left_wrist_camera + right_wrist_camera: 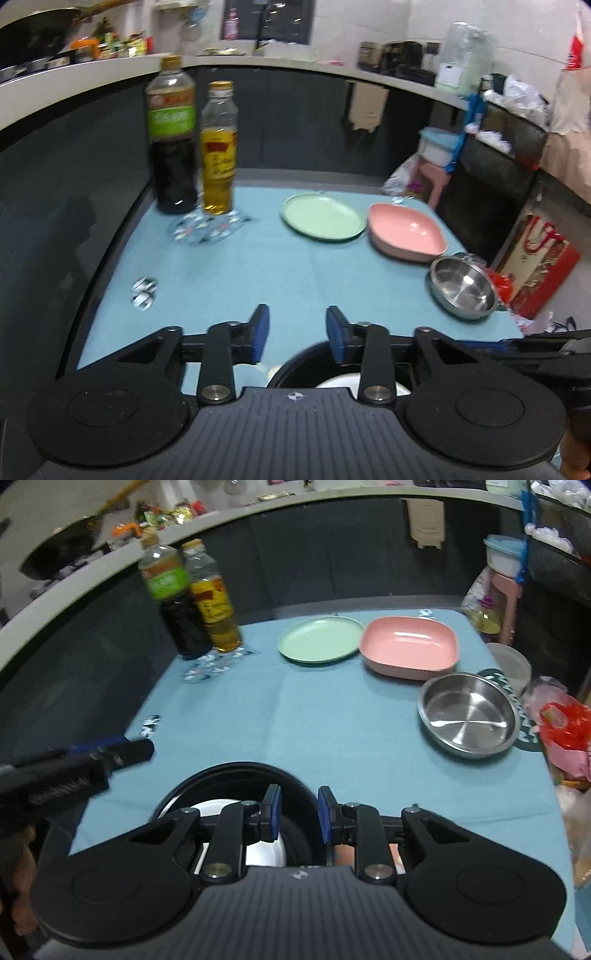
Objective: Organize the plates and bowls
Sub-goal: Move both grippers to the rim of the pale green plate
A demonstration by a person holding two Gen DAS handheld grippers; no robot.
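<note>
A green plate (322, 216) (320, 639), a pink square bowl (406, 230) (409, 647) and a steel bowl (461, 287) (468, 713) sit on the blue tablecloth (280, 269) at the far right. A black bowl (236, 775) with a white dish (264, 851) inside sits at the near edge, under both grippers; it also shows in the left wrist view (306, 360). My left gripper (297, 334) is open and empty above it. My right gripper (297, 812) is open and empty over the black bowl's right rim.
A dark sauce bottle (173, 136) (173, 602) and an oil bottle (218, 147) (214, 602) stand at the far left on a patterned mat (207, 227). A red bag (565, 727) and clutter lie beyond the table's right edge. The left gripper shows at left in the right view (74, 764).
</note>
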